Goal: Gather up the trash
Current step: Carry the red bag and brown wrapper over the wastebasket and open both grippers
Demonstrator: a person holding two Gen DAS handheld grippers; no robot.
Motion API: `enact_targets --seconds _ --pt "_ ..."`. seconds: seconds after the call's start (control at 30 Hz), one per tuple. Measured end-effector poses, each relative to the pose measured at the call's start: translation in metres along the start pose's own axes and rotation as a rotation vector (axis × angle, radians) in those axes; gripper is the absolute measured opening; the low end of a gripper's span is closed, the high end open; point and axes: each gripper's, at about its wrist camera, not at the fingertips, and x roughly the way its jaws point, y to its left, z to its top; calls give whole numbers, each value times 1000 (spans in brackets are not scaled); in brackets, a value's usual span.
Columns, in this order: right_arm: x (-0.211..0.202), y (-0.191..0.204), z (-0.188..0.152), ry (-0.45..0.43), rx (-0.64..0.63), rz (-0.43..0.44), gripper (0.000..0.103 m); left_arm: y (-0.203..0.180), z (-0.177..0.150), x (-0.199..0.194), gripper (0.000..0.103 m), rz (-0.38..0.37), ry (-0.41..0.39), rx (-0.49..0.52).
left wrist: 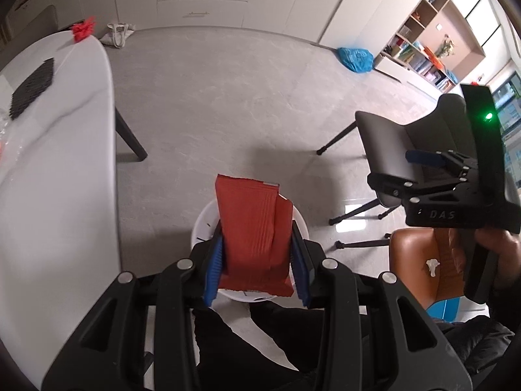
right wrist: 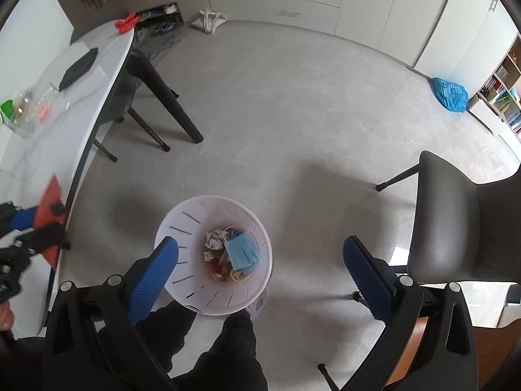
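My left gripper [left wrist: 257, 244] is shut on a red snack wrapper [left wrist: 250, 215], its blue pads pressing both sides. It hangs over a white waste bin [left wrist: 203, 218] on the floor. In the right wrist view the bin [right wrist: 182, 215] holds a blue face mask [right wrist: 242, 251], crumpled paper [right wrist: 216, 239] and other scraps. My right gripper [right wrist: 260, 242] stands wide open above the bin with nothing between its pads; it also shows at the right as the right gripper [left wrist: 390, 169]. The left gripper [right wrist: 35, 224] with the wrapper [right wrist: 49, 202] shows at the left edge.
A white table [left wrist: 49, 163] on the left carries a black pad [left wrist: 32, 88], a red crumpled scrap [left wrist: 84, 29] and clear plastic litter [right wrist: 35, 107]. A grey chair [right wrist: 456, 215] and a brown seat [left wrist: 416, 260] stand right. The person's black-trousered legs [right wrist: 228, 342] are beside the bin.
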Motion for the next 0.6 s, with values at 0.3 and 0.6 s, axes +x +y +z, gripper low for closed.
enact_targets --seconds 0.3,0.6 --pt "-7 -10 -2 -14 -7 17 100 -14 -1 -3 95 46 -25 3" --pt "-16 -6 2 -37 -20 33 100 -13 -1 -13 95 89 -47 -14"
